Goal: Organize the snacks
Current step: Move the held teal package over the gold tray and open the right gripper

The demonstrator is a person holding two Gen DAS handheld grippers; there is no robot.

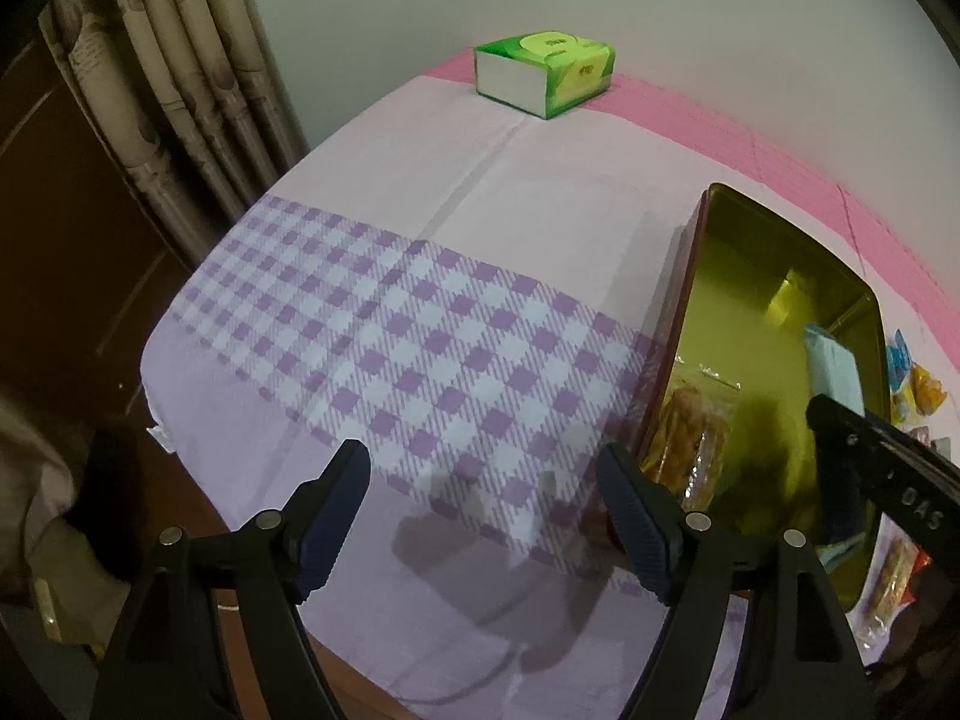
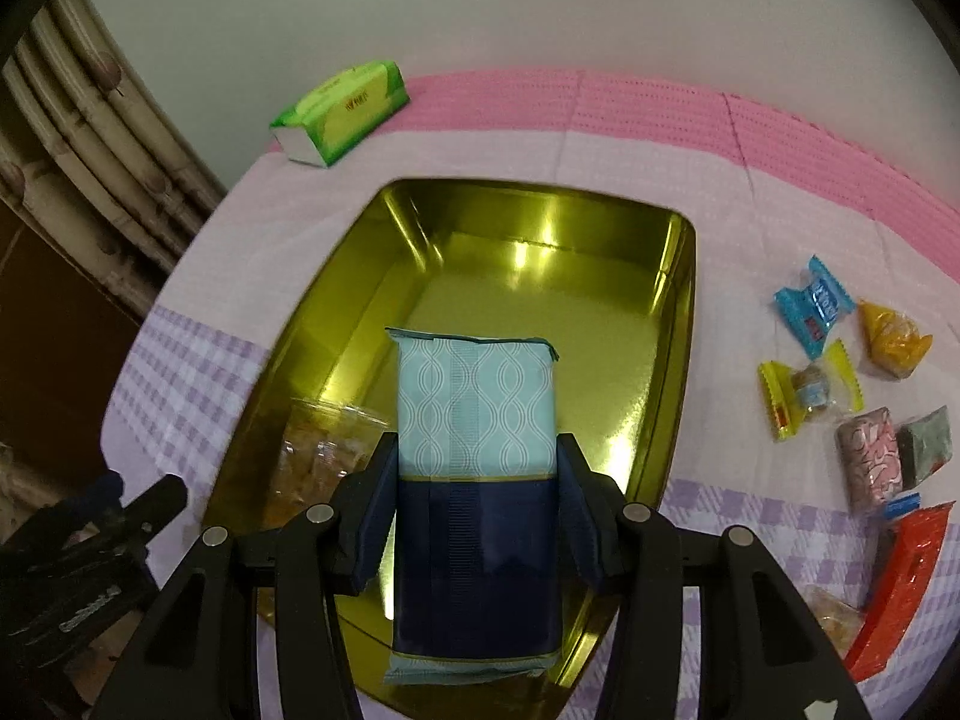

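the right gripper (image 2: 474, 516) has its fingers clamped on a teal-and-navy snack pack (image 2: 477, 456) above the gold tin (image 2: 336, 276); the left gripper (image 1: 480, 516) hangs over the checked surface (image 1: 420, 330), fingers apart and empty.

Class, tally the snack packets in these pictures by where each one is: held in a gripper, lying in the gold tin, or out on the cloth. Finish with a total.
Held by the right gripper: 1, the teal-and-navy packet
In the gold tin: 1, a clear bag of biscuits
On the cloth, right of the tin: at least 7
Total: at least 9
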